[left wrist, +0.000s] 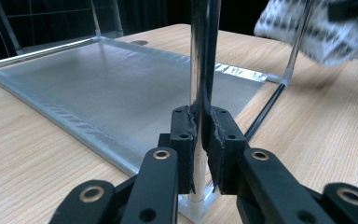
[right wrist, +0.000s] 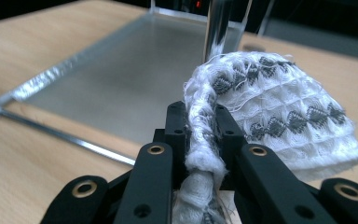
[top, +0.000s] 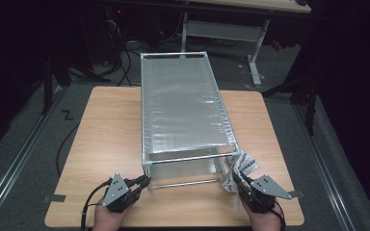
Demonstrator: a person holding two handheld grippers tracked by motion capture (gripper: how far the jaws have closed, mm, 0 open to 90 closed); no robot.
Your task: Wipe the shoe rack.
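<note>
High view, lower centre of the frame: the left hand-held gripper [top: 143, 182] is clamped on the near left upright post [left wrist: 199, 70] of the metal rack [top: 183, 103] standing on the worktop [top: 106, 125], probably to steady the frame while the cloth is brought in. At lower right, the right hand-held gripper [top: 236, 179] pinches a bunched edge of the white patterned cloth [right wrist: 270, 116] between its jaws. The cloth hangs just beside the rack's near right post, seemingly ready to be draped on the frame.
</note>
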